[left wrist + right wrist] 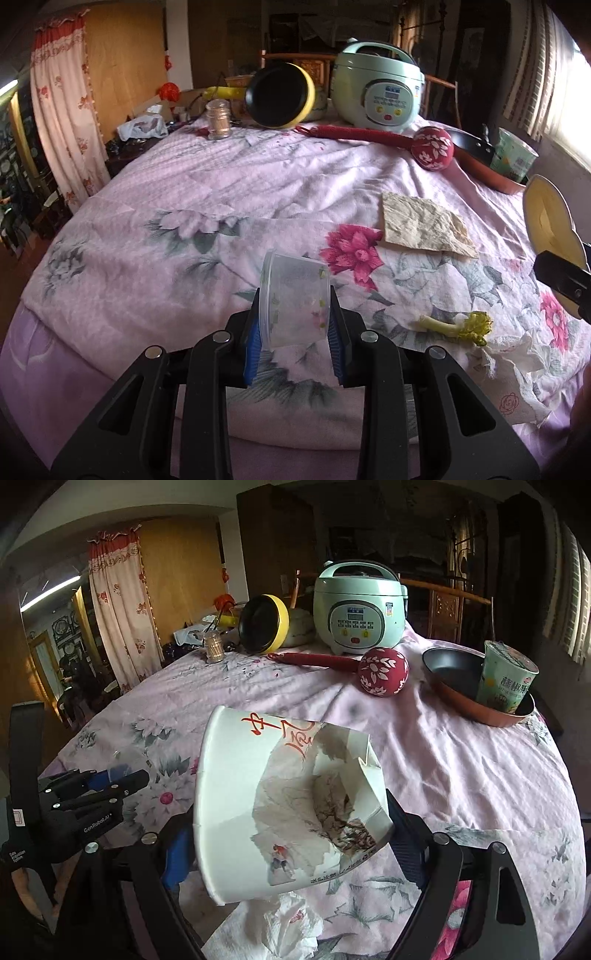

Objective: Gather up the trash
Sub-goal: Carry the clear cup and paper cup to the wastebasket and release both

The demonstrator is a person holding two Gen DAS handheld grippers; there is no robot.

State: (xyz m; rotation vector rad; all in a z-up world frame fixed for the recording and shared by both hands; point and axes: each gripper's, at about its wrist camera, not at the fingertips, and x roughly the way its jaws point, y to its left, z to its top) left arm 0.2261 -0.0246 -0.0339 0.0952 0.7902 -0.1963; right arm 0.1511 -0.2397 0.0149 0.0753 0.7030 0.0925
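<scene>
My left gripper (295, 314) is shut on a clear plastic cup (295, 291) that lies tilted between its blue pads, with green scraps stuck inside. My right gripper (291, 834) holds a white printed paper bowl (251, 775) on its side, torn and dented along its right rim, with the pads against both sides. In the left wrist view the bowl (550, 221) shows at the right edge. A crumpled brown paper (424, 225), a green vegetable stalk (458, 326) and a white tissue (517, 365) lie on the floral cloth. The tissue (273, 923) is just under the bowl.
At the back stand a green rice cooker (376, 88), a tipped yellow pan (280, 96) and a small jar (218, 120). A red ball-headed stick (432, 147) lies in front. A copper pan (476, 698) holds a noodle cup (506, 679). The table edge curves away on the left.
</scene>
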